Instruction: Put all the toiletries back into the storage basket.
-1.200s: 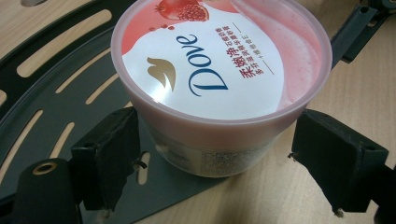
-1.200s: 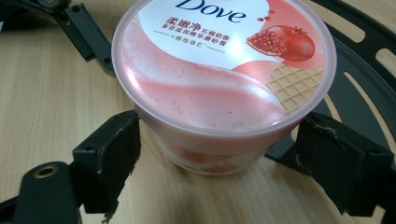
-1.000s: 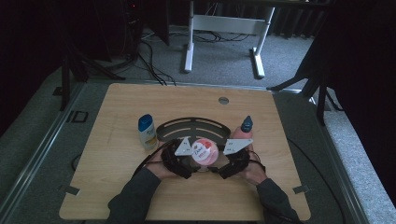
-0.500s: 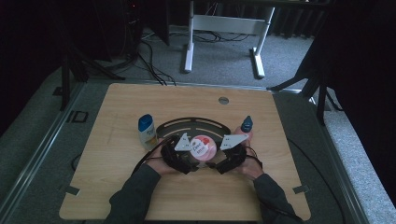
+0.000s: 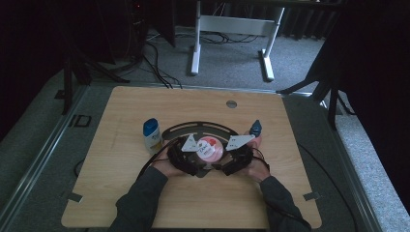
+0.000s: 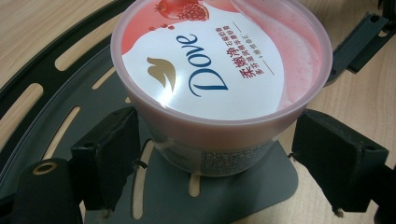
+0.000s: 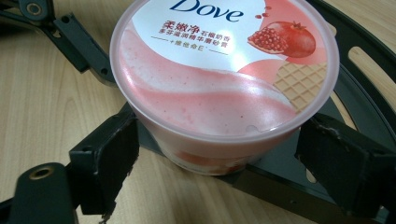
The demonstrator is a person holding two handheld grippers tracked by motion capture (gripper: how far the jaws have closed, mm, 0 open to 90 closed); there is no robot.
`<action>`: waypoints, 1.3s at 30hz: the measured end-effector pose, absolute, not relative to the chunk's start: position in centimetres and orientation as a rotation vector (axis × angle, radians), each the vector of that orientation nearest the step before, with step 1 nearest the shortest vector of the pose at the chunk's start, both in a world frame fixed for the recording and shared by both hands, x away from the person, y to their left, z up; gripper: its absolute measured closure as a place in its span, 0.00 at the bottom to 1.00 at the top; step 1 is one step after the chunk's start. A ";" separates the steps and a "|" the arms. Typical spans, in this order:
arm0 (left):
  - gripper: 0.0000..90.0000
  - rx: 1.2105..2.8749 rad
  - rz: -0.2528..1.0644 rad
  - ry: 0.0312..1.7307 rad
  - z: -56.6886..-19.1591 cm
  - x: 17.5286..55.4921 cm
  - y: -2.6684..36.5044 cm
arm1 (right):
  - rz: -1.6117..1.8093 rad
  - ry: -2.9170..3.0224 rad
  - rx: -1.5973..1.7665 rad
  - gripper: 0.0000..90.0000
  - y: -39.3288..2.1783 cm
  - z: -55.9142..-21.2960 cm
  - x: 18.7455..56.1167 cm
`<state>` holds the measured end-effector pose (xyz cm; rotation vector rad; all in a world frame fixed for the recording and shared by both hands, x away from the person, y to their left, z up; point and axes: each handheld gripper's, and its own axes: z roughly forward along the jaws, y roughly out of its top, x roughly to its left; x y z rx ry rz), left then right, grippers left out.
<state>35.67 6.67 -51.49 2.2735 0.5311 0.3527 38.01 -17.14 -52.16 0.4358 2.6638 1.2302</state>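
Right now the pink Dove tub (image 6: pixel 219 79) sits on the black slotted plate (image 6: pixel 42 98) mid-table. I've got my left gripper (image 6: pixel 217 161) and right gripper (image 7: pixel 217 158) bracketing it from opposite sides, jaws spread wide, pads beside its wall, apparently not yet clamped, likely for a two-handed lift.

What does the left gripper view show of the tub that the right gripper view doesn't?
Left gripper view: the gold bird logo on the lid, and the printed label patch on the side wall of the round pink plastic Dove tub.

Right gripper view: the pomegranate picture whole, and the waffle pattern on the lid.

Both: the tub standing on the black slotted metal plate, with each view's own claw jaws flanking the tub's wall, apparently not quite touching.
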 end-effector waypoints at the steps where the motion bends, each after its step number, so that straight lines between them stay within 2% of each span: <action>1: 0.17 2.272 0.349 0.533 -51.5 35.8 6.7 | 1.231 2.663 0.440 0.15 -17.1 -52.2 38.1; 39: 0.17 2.262 0.324 0.589 -52.6 38.6 5.5 | 1.142 2.624 0.588 0.17 -17.4 -52.6 39.7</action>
